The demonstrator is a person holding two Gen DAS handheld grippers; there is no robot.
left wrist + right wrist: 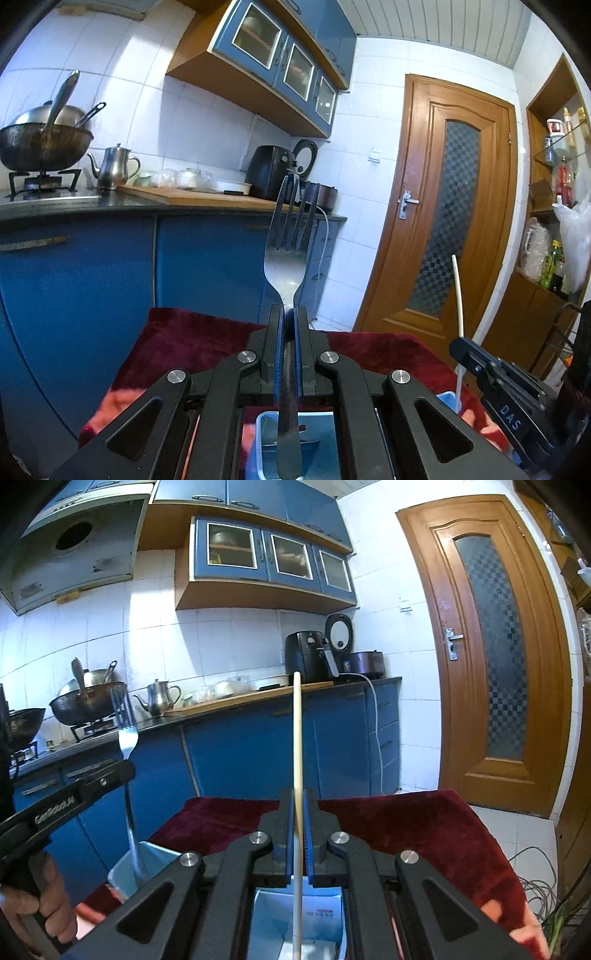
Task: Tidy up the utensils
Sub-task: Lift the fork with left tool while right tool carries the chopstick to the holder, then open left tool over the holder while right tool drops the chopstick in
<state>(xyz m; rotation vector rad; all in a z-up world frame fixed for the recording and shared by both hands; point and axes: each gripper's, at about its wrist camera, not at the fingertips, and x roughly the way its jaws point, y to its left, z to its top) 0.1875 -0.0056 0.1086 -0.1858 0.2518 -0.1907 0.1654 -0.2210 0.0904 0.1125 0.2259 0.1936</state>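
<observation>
**Both claws loaded: fork left, chopstick right**

Left claw (289, 314): pressed together on a metal fork (286, 254). Grip sits on the neck just below the tines. Tines stick up and forward past the fingertips; the handle runs back and down between the fingers toward a light blue bin (264, 424) directly below the claw. Can't tell from the left wrist view whether the handle end touches the bin. In the right wrist view the handle reaches down into the bin's near-left corner.

Right claw (299, 797): pinching a pale chopstick (296, 738), near upright. Long end rises above the fingertips, lower end drops between the fingers into the blue bin (321, 897) right underneath. A white label with red print shows on the bin's inside wall, just right of the stick.

Relative layout: right claw is to the right of the left claw, close beside it, both over the same bin. The left claw seen from the right camera (125, 771) sits left and slightly ahead, with a hand (40, 897) on its grip.

Bin rests on a dark red cloth (192, 339) that covers the desk below both claws.

Ahead of the claws: blue cabinets (251, 746), and a counter with a wok (44, 144) and a steel kettle (112, 166). A wooden door (450, 221) is ahead-right.
</observation>
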